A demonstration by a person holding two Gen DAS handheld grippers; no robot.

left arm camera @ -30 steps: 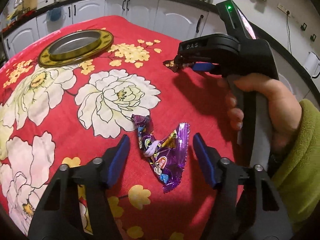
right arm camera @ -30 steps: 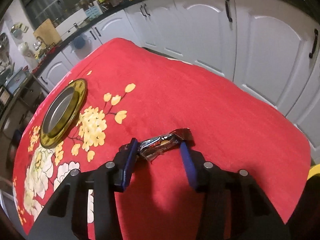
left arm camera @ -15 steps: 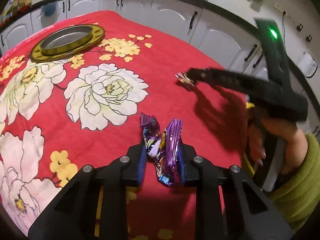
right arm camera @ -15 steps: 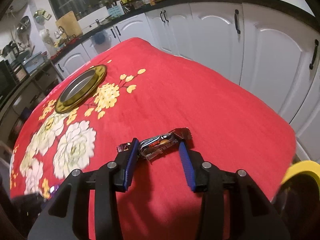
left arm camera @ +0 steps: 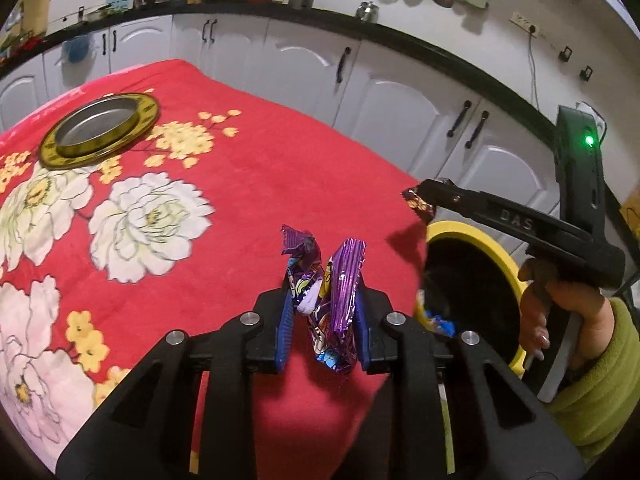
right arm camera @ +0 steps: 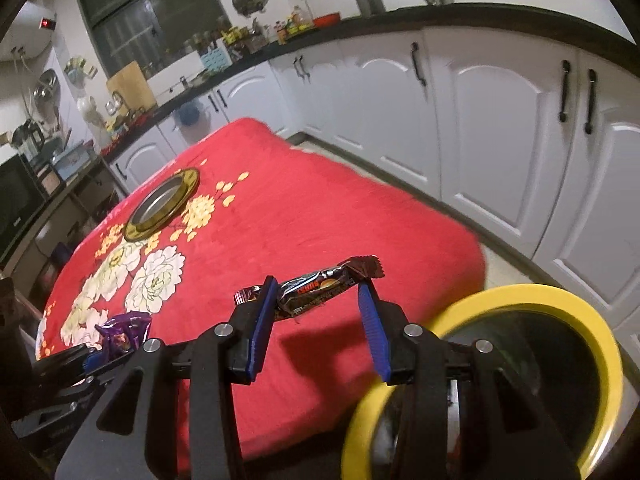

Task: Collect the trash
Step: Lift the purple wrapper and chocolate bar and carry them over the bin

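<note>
Red flowered cloth covers our counter [left arm camera: 248,184]; beside it stands the yellow-rimmed black bin [right arm camera: 520,300]. Our left gripper [left arm camera: 322,316] fingers pinch the crumpled purple foil wrapper [left arm camera: 340,280]; our right gripper [right arm camera: 320,320] fingers clamp the dark snack-bar wrapper [right arm camera: 316,286] endwise, half-open. Both look light, crinkly, slippery.

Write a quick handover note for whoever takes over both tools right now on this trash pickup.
Left tool: shut on the purple wrapper, lifted off the red cloth.
Right tool: shut on the dark candy wrapper, near the yellow-rimmed bin by the table edge.
Done: both wrappers picked up; some trash already lies in the bin.
Left: carry each over the bin opening and release. The gold-rimmed metal dish sits at the far end.
</note>
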